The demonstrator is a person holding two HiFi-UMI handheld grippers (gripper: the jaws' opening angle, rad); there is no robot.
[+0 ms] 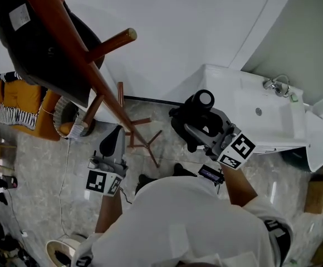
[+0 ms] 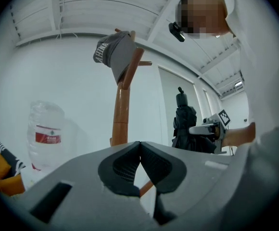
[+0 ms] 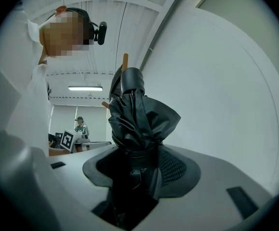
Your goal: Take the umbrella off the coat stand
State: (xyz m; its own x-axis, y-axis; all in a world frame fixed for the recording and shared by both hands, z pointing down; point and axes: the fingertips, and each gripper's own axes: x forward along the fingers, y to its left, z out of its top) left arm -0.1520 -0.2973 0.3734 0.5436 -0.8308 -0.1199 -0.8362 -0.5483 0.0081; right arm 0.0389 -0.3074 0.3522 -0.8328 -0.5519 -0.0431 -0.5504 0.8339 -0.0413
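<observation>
Plainly grips the umbrella (image 3: 140, 121) in the right gripper (image 3: 139, 170), with both pads pressed on the bunched black fabric and spread only as wide as the bundle. Holds it roughly upright, round cap uppermost. Has it off the stand (image 2: 121, 114): well apart from pole and pegs, out to the right of the splayed wooden feet in the head view, between those feet and the white basin (image 1: 273, 121).

Carries the left gripper (image 2: 139, 150) pressed together at the tips, with nothing between the ribbed pads. Aims it about level at the lower pole, near the feet but apart from them.

Elsewhere:
- a grey cap (image 2: 111, 52) hung on an upper peg of the stand
- a water bottle (image 2: 45, 134) with a red label, left of the pole in the left gripper view
- an orange cushion (image 1: 16, 99) with a striped cloth by the wall, perhaps on a chair, though too small to tell
- a tap (image 1: 275, 84) on the far rim of the basin
- a second person (image 3: 80, 126) standing far off in the right gripper view
</observation>
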